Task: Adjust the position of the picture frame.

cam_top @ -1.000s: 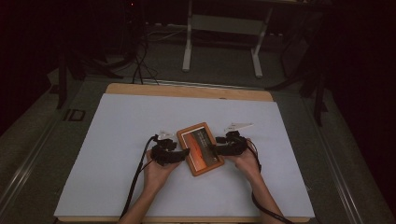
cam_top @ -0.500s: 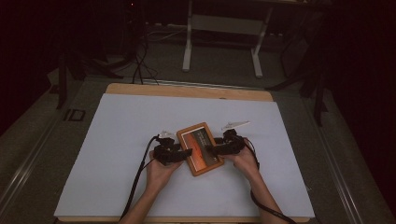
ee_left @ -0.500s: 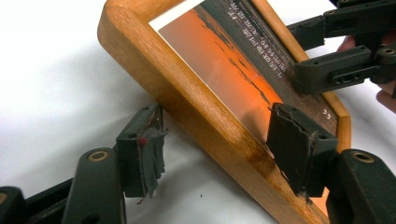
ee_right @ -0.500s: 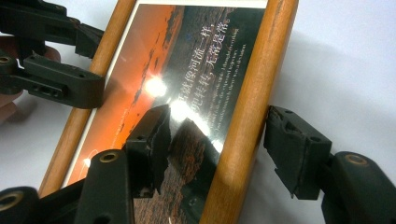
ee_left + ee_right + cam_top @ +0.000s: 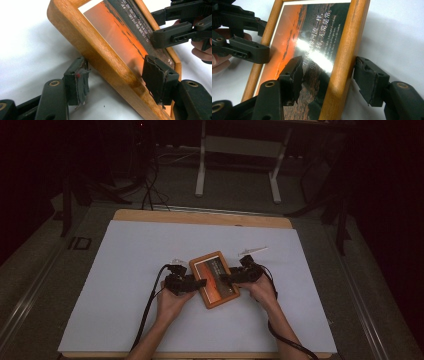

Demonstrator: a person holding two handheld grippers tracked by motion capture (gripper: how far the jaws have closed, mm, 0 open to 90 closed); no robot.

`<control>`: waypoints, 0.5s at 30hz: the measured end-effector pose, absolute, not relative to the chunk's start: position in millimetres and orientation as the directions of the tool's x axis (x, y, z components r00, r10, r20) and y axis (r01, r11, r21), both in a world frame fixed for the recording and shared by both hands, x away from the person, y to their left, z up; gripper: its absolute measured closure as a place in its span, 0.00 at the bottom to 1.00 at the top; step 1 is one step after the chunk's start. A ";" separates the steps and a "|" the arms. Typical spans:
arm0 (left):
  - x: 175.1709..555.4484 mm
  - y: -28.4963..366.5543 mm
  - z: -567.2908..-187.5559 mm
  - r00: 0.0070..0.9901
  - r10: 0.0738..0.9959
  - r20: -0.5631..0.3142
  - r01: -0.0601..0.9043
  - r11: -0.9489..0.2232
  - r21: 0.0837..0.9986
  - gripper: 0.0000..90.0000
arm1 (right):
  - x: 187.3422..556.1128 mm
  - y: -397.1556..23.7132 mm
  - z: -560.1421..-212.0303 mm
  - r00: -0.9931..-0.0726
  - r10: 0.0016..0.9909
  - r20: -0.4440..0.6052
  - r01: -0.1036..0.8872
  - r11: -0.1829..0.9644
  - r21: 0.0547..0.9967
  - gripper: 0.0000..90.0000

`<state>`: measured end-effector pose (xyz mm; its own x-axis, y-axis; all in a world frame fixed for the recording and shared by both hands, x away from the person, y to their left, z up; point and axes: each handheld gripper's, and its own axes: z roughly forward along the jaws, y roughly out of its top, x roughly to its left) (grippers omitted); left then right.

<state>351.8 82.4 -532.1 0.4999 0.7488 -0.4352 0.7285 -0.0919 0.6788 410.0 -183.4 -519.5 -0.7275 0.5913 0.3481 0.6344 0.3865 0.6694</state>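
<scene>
A wooden picture frame (image 5: 215,279) holding a sunset print lies tilted near the middle of the white tabletop (image 5: 125,270). The left gripper (image 5: 196,283) straddles its left rail, fingers (image 5: 77,83) apart after just closing somewhat, not yet pressing the wood. The right gripper (image 5: 226,280) straddles the right rail, fingers (image 5: 368,78) likewise apart, one above the glass, one outside the frame.

A dim recording lab: white-covered table (image 5: 125,270), trailing floor cables (image 5: 150,195), metal stand legs (image 5: 202,170)
</scene>
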 end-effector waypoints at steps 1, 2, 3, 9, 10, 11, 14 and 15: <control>352.1 82.2 -532.2 0.497 0.749 -0.438 0.731 -0.089 0.677 0.43 | 410.1 -183.5 -519.4 -0.726 0.592 0.350 0.637 0.386 0.668 0.45; 352.2 82.0 -532.5 0.496 0.747 -0.443 0.733 -0.086 0.675 0.43 | 410.3 -183.8 -519.5 -0.725 0.591 0.354 0.639 0.383 0.667 0.46; 352.3 81.9 -532.6 0.495 0.747 -0.444 0.733 -0.084 0.675 0.43 | 410.9 -184.6 -519.8 -0.723 0.590 0.359 0.641 0.379 0.667 0.47; 352.5 80.8 -532.2 0.494 0.751 -0.438 0.730 -0.085 0.678 0.43 | 416.4 -187.5 -525.1 -0.698 0.568 0.437 0.685 0.351 0.638 0.45; 352.4 80.7 -532.1 0.493 0.752 -0.438 0.731 -0.084 0.677 0.43 | 415.9 -187.0 -524.7 -0.698 0.571 0.431 0.683 0.352 0.639 0.45; 352.3 80.6 -532.1 0.493 0.751 -0.439 0.731 -0.084 0.677 0.43 | 415.0 -186.5 -524.1 -0.698 0.576 0.425 0.682 0.353 0.641 0.45; 352.6 80.4 -532.6 0.494 0.746 -0.447 0.732 -0.079 0.677 0.44 | 413.3 -186.9 -523.6 -0.692 0.585 0.422 0.685 0.348 0.641 0.45; 352.5 80.2 -532.5 0.493 0.745 -0.449 0.733 -0.078 0.676 0.44 | 412.6 -187.5 -523.8 -0.691 0.587 0.421 0.684 0.344 0.643 0.45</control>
